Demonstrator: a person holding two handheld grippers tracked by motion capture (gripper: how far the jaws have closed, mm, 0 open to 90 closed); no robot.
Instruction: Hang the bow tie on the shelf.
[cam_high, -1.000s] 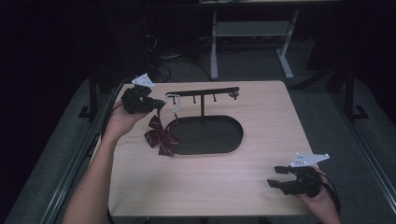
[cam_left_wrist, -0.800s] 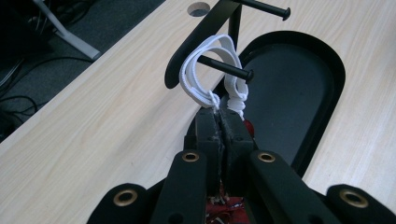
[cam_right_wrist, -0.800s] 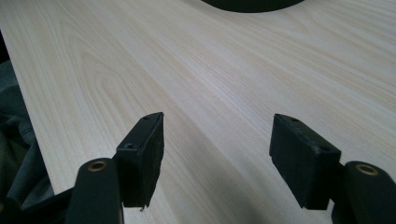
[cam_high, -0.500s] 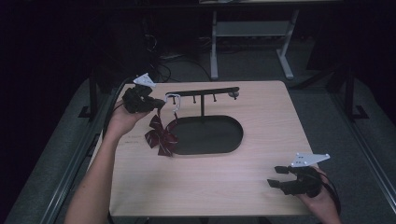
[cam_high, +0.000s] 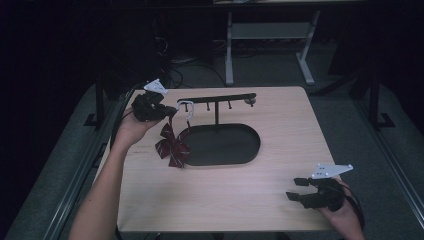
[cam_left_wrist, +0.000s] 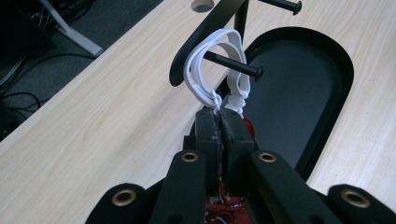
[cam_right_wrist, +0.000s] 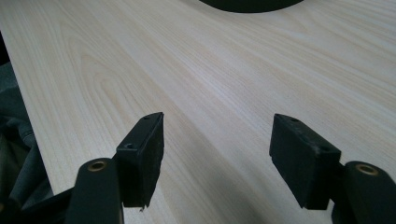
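Pale wooden table (cam_high: 225, 200), hanging step: white elastic loop (cam_left_wrist: 212, 70) of dark red bow (cam_high: 172, 149) over peg (cam_left_wrist: 233, 65) of black stand (cam_high: 217, 99), pinched between pressed-together jaws of left gripper (cam_left_wrist: 219, 116); right gripper (cam_right_wrist: 217, 154) spread, idle; next, release once seated.

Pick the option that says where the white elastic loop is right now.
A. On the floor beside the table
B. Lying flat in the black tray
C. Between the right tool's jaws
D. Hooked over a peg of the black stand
D: the white elastic loop hangs around a peg of the black stand, with the left tool shut on its lower end.
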